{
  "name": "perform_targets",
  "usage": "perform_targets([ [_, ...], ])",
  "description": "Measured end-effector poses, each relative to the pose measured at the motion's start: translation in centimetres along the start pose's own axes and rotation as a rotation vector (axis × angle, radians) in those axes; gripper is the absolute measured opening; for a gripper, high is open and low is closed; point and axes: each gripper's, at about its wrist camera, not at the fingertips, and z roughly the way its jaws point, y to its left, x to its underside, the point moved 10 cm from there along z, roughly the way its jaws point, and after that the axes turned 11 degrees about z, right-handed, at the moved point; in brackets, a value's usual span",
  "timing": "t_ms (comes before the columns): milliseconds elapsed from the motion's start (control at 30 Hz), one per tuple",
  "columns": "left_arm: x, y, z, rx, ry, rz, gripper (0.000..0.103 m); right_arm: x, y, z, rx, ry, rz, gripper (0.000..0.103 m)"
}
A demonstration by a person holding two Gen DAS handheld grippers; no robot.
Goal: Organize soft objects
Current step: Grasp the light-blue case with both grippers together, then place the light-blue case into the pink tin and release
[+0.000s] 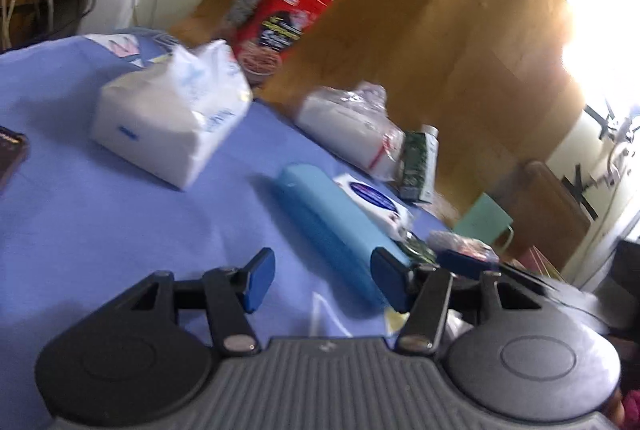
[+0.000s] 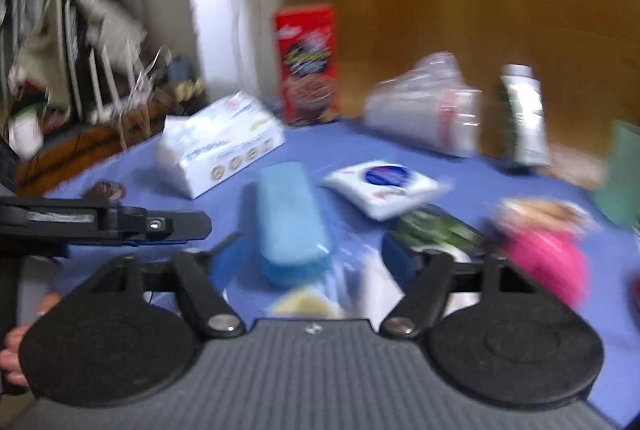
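over the blue tabletop, both tongs empty

on the blue tabletop (image 1: 100, 230) a blue sponge block (image 1: 336, 230) lies beside a white tissue pack (image 1: 168, 125). left tongs (image 1: 324, 278) gape partway, holding nothing; right tongs (image 2: 312, 258) spread wide, empty.

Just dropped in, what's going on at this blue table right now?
A person holds a claw in each hand over the blue tablecloth, and both stand open and empty. The left claw and right claw point toward the light blue foam block. The tissue pack and wet wipes pouch lie untouched.
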Motion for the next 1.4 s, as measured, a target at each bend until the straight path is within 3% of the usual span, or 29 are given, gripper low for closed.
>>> perform_targets([
  [100,0.4,0.7,0.2,-0.005,0.026,-0.027,0.057,0.3,1.2,3.6,0.041,0.071,-0.073,0.078],
  [200,0.6,1.2,0.1,0.013,0.040,-0.070,0.072,1.5,1.4,5.5,0.038,0.154,-0.057,0.056],
  [333,1.1,0.7,0.0,0.025,0.061,-0.073,0.087,3.4,2.6,3.3,-0.014,0.155,-0.031,0.056],
  [400,1.4,-0.1,0.0,0.039,0.075,-0.072,0.089,4.2,3.5,2.0,-0.037,0.151,-0.001,0.056],
  [500,2.2,-1.3,0.3,0.067,0.105,-0.061,0.085,5.5,4.6,0.3,-0.094,0.149,0.075,0.056],
  [600,3.1,-2.9,0.3,0.077,0.136,-0.034,0.058,6.7,5.3,-1.3,-0.178,0.162,0.152,0.056],
  [800,1.9,-9.5,0.3,0.155,0.126,0.043,0.057,6.6,4.0,-5.6,-0.147,0.056,0.166,0.056],
  [933,-0.6,-17.5,2.4,0.262,0.111,0.138,0.056,4.0,1.2,-9.5,-0.024,-0.092,0.129,0.056],
  [1067,-1.1,-28.2,6.6,0.416,0.133,0.252,0.056,2.1,-4.5,-14.7,0.155,-0.236,0.138,0.056],
  [1233,2.2,-40.2,12.6,0.569,0.234,0.326,0.056,2.4,-13.5,-20.8,0.371,-0.332,0.241,0.056],
  [1400,7.0,-47.8,16.9,0.644,0.342,0.326,0.056,4.3,-20.6,-24.5,0.546,-0.312,0.299,0.056],
])
